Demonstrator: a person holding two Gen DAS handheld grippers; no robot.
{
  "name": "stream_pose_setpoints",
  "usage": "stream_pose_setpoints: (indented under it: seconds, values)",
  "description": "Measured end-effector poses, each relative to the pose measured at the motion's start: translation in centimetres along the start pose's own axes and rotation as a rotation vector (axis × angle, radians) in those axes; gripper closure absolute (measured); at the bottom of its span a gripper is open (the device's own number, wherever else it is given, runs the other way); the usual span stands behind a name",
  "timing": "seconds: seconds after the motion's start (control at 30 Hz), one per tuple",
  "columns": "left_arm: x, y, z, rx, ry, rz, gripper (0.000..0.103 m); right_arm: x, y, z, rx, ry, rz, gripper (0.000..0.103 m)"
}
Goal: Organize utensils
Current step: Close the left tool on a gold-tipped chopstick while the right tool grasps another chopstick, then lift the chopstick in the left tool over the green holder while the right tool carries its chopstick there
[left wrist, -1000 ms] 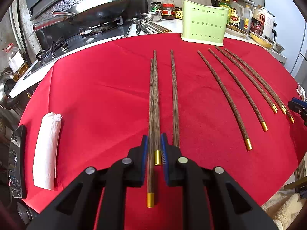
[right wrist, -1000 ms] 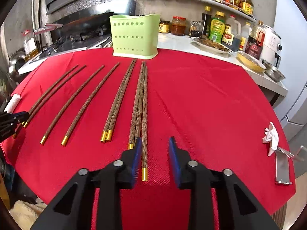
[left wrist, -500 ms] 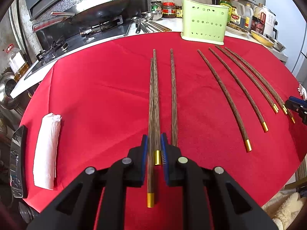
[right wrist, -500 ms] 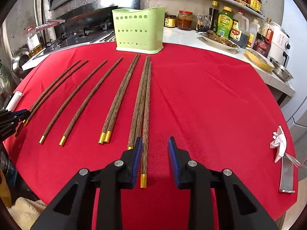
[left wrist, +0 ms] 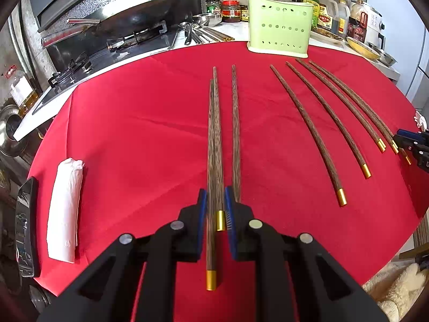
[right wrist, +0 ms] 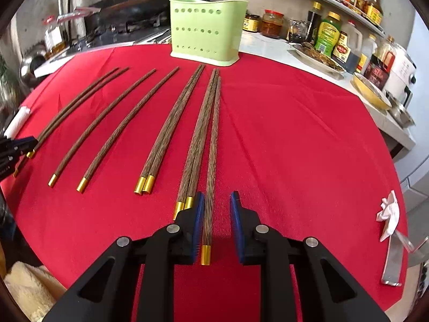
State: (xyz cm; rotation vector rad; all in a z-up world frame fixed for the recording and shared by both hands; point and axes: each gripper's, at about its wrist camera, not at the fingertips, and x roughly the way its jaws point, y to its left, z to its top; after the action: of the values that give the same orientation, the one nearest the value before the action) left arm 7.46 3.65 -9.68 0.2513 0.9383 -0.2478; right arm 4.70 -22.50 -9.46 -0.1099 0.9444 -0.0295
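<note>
**A:** Chopsticks (right wrist: 150, 131) all over the red tablecloth (right wrist: 295, 147), fanned out in loose pairs with the thin tips pointing at the green holder (right wrist: 205, 36) at the far edge. Dark wood grain, little gold caps on the near ends. Still empty, that holder, far as I can tell; can't see inside it.

**B:** What are the grippers doing?

**A:** Left gripper (left wrist: 215, 209) has its fingers nearly together, clamped on two chopsticks (left wrist: 214, 147), one sticking out further toward the camera than the other. A third chopstick (left wrist: 236, 134) lies just beside the right-hand finger, outside the grip. Right gripper (right wrist: 215, 214) has been closing its jaws around a single chopstick (right wrist: 213, 161), which rests against the left pad, but there's a clear gap to the right pad, so not pinched yet.

**B:** Any tips for the pick?

**A:** My guess: finish the squeeze on the right before lifting, and watch the neighbouring pair (right wrist: 195, 145) touching that left finger so it doesn't get dragged along. On the left, those two are staggered, so I'd lift slowly and level; uneven sticks could scissor or slip. Then tips-first into the holder.
</note>
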Motion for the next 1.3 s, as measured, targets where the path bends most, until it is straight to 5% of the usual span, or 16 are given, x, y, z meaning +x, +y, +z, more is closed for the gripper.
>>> stream_pose_setpoints:
  seconds: [0.73,1.03,1.3]
  values:
    - [-0.3,-0.7,-0.3,-0.016,0.004,0.015,0.090,-0.5,-0.7,-1.7,0.088,-0.071,0.061,0.082]
    - [-0.8,-1.4,-0.9,0.017,-0.005,0.050,0.090,-1.3,0.8,-3.1,0.052,-0.121,0.022,0.096]
    - [-2.2,-0.1,-1.1,-0.043,-0.019,-0.009,0.090,-1.6,0.3,-3.3,0.075,-0.101,0.048,0.096]
